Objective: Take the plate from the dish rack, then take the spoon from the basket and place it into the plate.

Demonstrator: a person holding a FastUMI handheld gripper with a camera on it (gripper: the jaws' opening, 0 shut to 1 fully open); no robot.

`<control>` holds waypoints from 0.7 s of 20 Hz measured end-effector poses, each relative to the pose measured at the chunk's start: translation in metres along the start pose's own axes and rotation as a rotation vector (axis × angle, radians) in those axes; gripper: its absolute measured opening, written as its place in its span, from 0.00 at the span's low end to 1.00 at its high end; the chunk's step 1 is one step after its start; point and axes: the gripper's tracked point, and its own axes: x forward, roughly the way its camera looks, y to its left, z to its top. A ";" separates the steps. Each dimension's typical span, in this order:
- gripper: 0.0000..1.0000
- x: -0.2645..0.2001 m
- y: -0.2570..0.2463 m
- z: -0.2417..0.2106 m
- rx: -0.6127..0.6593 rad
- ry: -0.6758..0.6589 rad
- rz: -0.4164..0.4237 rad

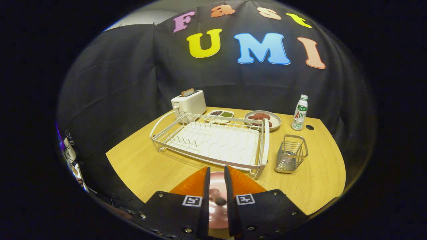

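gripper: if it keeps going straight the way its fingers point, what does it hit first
Probably the near rail of the white wire dish rack, just ahead of the gripper; its narrowly parted fingers straddle a pink plate. Depth is uncertain.

Pink plate (217, 186) flat on counter (140, 166), just in front of white wire dish rack (213, 141). Spoon (217, 197) lying in plate, between gripper (217, 186) fingers. Metal mesh basket (291, 153) upright, right of rack.

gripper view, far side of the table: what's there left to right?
toaster → divided dish → plate of food → bottle. Nearer, the gripper is over the pink plate, spoon between its fingers.
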 end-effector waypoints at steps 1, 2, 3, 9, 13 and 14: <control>0.23 -0.003 -0.004 0.007 -0.006 -0.015 -0.010; 0.26 -0.006 -0.008 0.015 -0.010 -0.031 -0.024; 0.26 -0.011 -0.013 0.024 -0.015 -0.052 -0.041; 0.26 -0.050 -0.053 0.093 -0.007 -0.232 -0.166; 0.26 -0.073 -0.080 0.128 0.019 -0.330 -0.238; 0.26 -0.078 -0.087 0.134 0.021 -0.347 -0.254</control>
